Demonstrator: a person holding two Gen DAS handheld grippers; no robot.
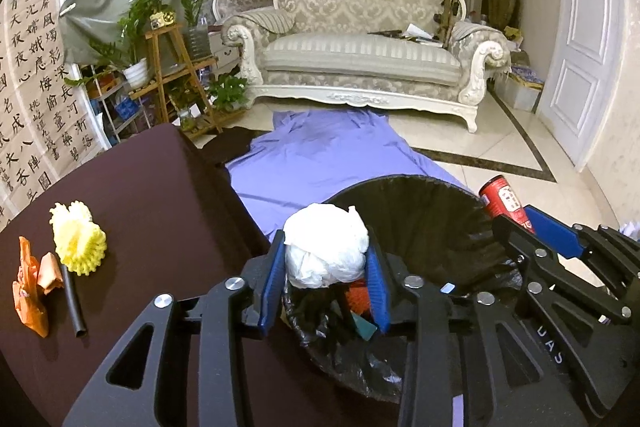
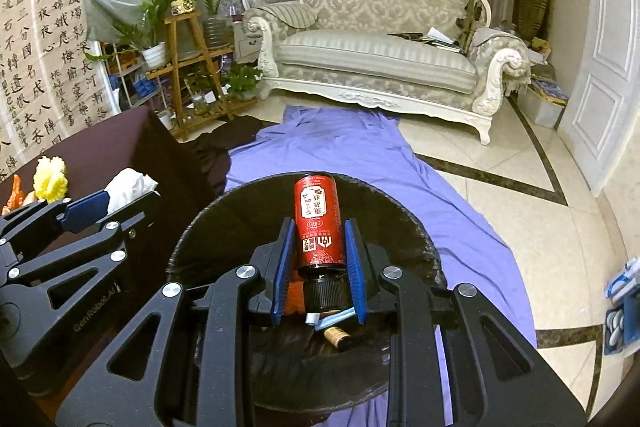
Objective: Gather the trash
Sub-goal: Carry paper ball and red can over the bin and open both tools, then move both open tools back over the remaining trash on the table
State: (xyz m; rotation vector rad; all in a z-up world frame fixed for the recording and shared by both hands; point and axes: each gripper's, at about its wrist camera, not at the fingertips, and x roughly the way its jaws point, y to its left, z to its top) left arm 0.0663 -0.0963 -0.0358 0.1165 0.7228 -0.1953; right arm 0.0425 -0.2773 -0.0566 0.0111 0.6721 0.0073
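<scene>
My left gripper (image 1: 326, 259) holds a crumpled white paper wad (image 1: 326, 247) between its blue pads, which press on the wad's two sides, above the near rim of the black-lined trash bin (image 1: 420, 227). My right gripper (image 2: 318, 267) is clamped on a red bottle (image 2: 319, 219) with a black cap, cap toward me, its far end pointing away, held over the middle of the bin's mouth. Inside the bin, below the bottle, lie bits of earlier trash: something orange, a pale blue scrap and a cork-like piece.

The bin stands on a purple sheet (image 1: 320, 155) spread across the tiled floor, just beside the right edge of a dark brown tabletop (image 1: 152, 195). Near that tabletop's left edge rest a yellow foam fruit net (image 1: 80, 239), an orange wrapper (image 1: 28, 291), a small tan scrap and a black tube (image 1: 74, 303), close together. Beyond the sheet stands a cream carved sofa (image 1: 360, 39).
</scene>
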